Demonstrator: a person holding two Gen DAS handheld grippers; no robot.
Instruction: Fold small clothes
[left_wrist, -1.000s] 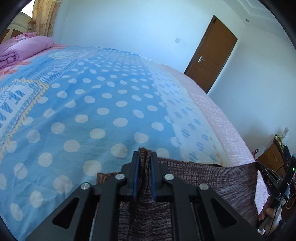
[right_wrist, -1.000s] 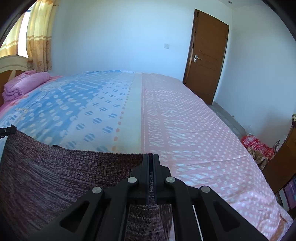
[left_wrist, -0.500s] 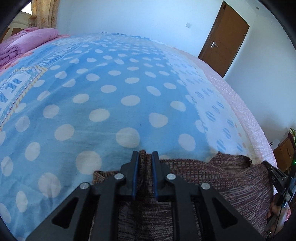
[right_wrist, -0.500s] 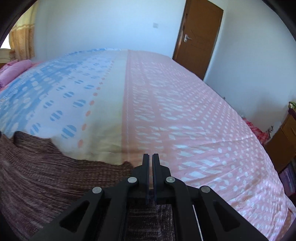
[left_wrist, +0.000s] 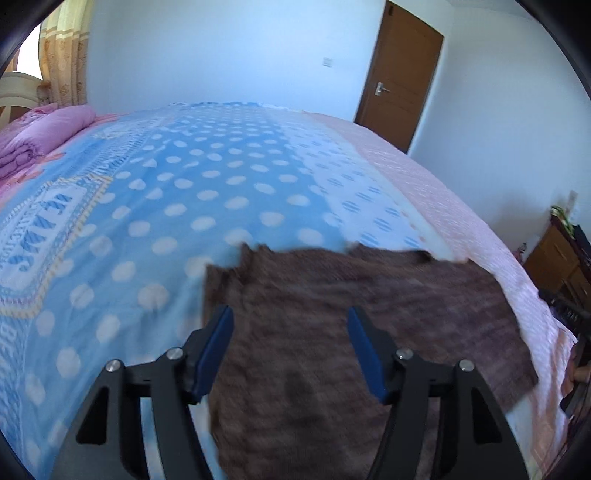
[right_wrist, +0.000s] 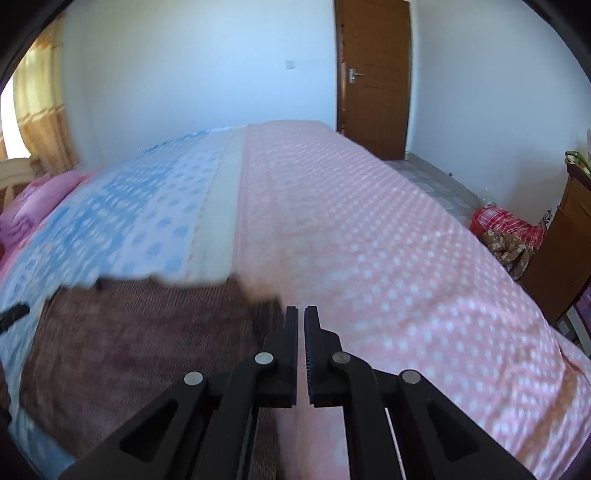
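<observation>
A brown knitted garment (left_wrist: 362, 317) lies spread flat on the bed (left_wrist: 192, 192), near its front edge, across the border where the blue dotted part of the bedspread meets the pale strip and the pink part. In the left wrist view the cloth fills the area from 5 to 7 o'clock and reaches toward 3 o'clock, its far edge ragged and blurred.

The left gripper (left_wrist: 290, 334) stands released: its jaws have just been opening, and the blue pads (left_wrist: 218, 350) are now well apart, with the garment lying below and between them but not pressed by either. The frames are blurred, so finer folds in the cloth cannot be told.

The right gripper (right_wrist: 301, 323) is clenched, with only a thin slit between its black fingers. In the right wrist view the garment (right_wrist: 140, 347) lies at 8 to 9 o'clock, its right edge just beside the left finger; nothing shows between the tips, and whether they touch the cloth cannot be told.

A folded purple blanket (left_wrist: 40, 136) sits at 10 o'clock on the bed in the left view. A brown door (right_wrist: 373, 74) stands at 1 o'clock in the right view, and a red checked bundle (right_wrist: 506, 225) lies on the floor at 3 o'clock.
</observation>
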